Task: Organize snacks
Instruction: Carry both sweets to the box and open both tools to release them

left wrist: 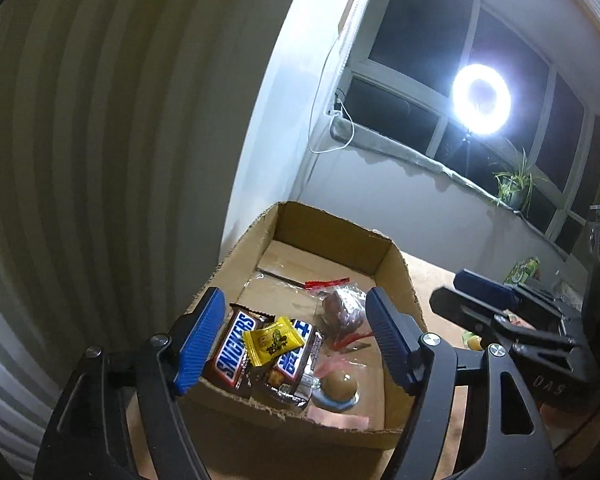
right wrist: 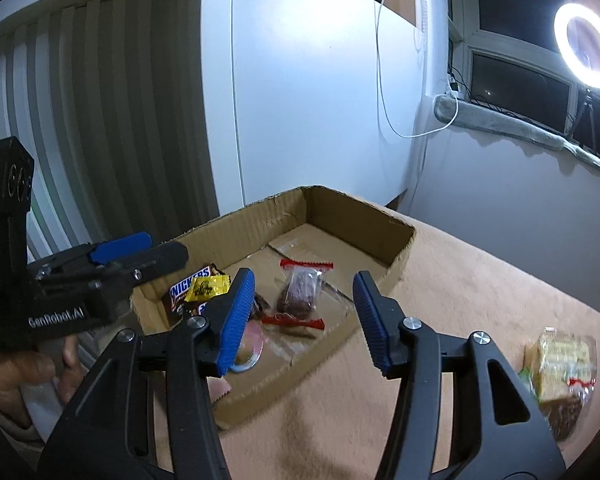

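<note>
- Left wrist view: left gripper (left wrist: pixel 296 336) hovers over the near end of a shallow brown cardboard box (left wrist: pixel 396 276), blue-padded jaws wide apart, nothing held.
- Between those jaws, lying on the box floor: two brown Snickers bars (left wrist: pixel 236 344), with a small yellow sweet wrapper (left wrist: pixel 274 340) on top of them.
- Just beside the right-hand pad, a clear bag with a red strip holding a dark round snack (left wrist: pixel 340 308); nearer the camera, a tan domed sweet on a pale blue base (left wrist: pixel 338 390).
- Right wrist view: right gripper (right wrist: pixel 304 312) above the box's near edge, jaws parted, empty; dark snack bag (right wrist: pixel 302 290) lies between the fingers, untouched.
- Clear pack of pale biscuits (right wrist: pixel 562 364) sits on the peach table cover (right wrist: pixel 460 280), well apart from the box.
</note>
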`<state>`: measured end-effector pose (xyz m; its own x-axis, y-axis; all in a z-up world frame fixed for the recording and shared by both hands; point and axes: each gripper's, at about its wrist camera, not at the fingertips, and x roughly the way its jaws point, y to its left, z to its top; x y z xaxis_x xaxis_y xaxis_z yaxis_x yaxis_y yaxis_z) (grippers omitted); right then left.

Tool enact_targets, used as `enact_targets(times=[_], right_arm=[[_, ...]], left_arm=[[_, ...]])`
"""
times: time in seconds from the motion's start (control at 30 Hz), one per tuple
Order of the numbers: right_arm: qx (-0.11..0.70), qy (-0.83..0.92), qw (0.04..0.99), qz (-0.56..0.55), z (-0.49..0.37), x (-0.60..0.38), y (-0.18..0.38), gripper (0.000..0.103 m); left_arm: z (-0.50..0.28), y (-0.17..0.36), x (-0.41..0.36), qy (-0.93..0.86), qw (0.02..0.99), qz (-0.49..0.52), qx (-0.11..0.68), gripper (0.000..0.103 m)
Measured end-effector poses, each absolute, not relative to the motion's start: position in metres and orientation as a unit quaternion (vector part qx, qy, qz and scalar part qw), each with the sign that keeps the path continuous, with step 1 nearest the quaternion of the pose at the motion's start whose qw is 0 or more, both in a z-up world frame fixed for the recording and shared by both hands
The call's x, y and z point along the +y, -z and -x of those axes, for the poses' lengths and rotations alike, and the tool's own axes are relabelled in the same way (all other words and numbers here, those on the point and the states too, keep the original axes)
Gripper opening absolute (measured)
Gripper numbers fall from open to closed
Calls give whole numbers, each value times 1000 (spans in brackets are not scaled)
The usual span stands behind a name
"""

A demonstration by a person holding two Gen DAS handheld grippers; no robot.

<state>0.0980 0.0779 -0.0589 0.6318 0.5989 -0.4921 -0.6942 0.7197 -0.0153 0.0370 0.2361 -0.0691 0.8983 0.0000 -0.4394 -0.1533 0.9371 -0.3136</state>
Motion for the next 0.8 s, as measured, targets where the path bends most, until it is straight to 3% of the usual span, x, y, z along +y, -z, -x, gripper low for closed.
enact_targets(times=[0.3, 0.4, 0.5, 0.8], right_arm=[[228, -347, 906, 83, -76, 55, 57, 72], [232, -342, 908, 65, -69, 39, 57, 72], [226, -327, 916, 60, -60, 25, 56, 72], [218, -306, 926, 36, -44, -18, 53, 72]], left_arm=[[-23, 48, 220, -58, 962, 137, 228, 73], [-13, 29, 206, -64, 967, 112, 221, 73], [0, 8, 189, -61, 974, 82, 204, 81], [19, -29, 146, -38, 984, 26, 172, 81]])
